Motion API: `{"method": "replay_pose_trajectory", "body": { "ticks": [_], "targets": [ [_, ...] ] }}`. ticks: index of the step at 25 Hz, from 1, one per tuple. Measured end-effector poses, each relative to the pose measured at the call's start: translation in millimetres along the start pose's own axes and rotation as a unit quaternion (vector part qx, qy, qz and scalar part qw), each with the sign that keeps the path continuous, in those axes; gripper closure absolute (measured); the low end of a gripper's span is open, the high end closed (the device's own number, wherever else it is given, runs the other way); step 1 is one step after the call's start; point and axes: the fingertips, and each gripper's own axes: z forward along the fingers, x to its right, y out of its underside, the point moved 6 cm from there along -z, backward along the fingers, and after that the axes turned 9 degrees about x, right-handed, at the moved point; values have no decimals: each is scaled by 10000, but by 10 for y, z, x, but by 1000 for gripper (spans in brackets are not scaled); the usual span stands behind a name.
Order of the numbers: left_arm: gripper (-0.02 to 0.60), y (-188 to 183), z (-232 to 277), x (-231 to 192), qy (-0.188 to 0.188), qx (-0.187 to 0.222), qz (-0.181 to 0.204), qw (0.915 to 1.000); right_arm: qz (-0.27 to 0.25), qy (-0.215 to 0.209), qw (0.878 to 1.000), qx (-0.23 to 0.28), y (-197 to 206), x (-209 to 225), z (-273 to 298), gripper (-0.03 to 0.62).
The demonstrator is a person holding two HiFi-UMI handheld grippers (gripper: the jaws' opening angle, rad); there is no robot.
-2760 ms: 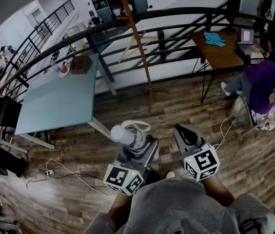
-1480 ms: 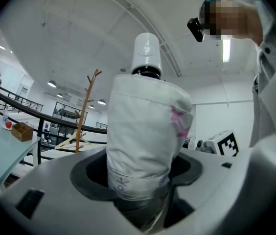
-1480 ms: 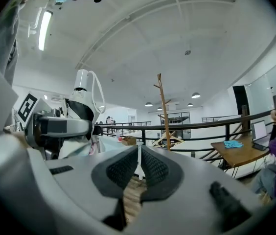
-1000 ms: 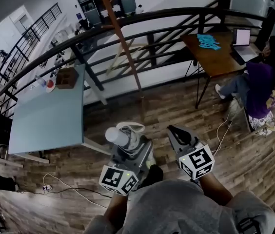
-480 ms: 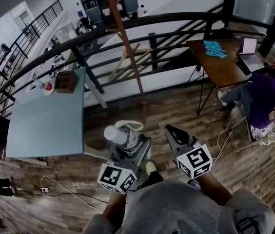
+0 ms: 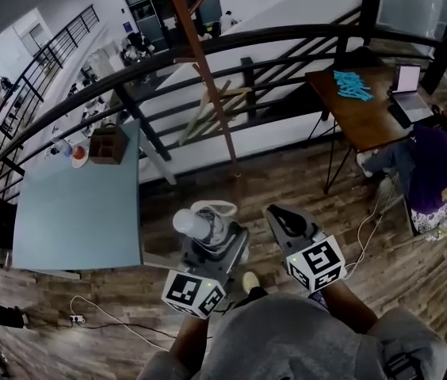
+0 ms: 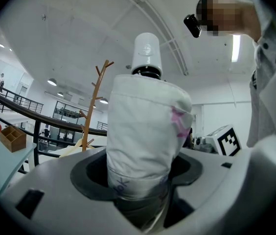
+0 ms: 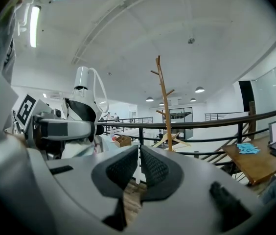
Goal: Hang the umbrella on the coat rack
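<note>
A folded white umbrella (image 6: 200,222) with a white handle and a strap loop stands upright in my left gripper (image 6: 208,234), which is shut on its fabric body (image 7: 145,136). In the left gripper view the gripper (image 7: 140,180) clamps the umbrella low down, and the handle points up. The wooden coat rack (image 6: 200,62) rises ahead by the railing, a few steps beyond both grippers; its pegs (image 7: 93,109) show behind the umbrella. My right gripper (image 6: 283,218) hangs beside the left one, shut and holding nothing (image 8: 139,168). The rack (image 8: 164,104) stands straight ahead in the right gripper view.
A black railing (image 6: 287,34) runs across behind the rack. At the left stands a light blue table (image 6: 73,204) with a wooden box (image 6: 108,142). At the right are a brown desk (image 6: 358,101) with a laptop and a seated person (image 6: 433,165). A cable (image 6: 105,315) lies on the wooden floor.
The view has shifted as the person moves a little toward the railing and rack. Both grippers keep their pose, and the umbrella stays in the left one.
</note>
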Motion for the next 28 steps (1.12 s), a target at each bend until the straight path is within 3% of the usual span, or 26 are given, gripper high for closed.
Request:
{"method": "replay_pose_trajectory", "body": {
  "ticks": [21, 28],
  "targets": [
    [273, -7, 324, -785, 211, -52, -122, 9997, -157, -18, 9999, -66, 2, -19, 921, 559],
    [273, -17, 334, -863, 319, -28, -91, 9994, -92, 8, 9999, -120, 52, -65, 1009, 559]
  ]
}}
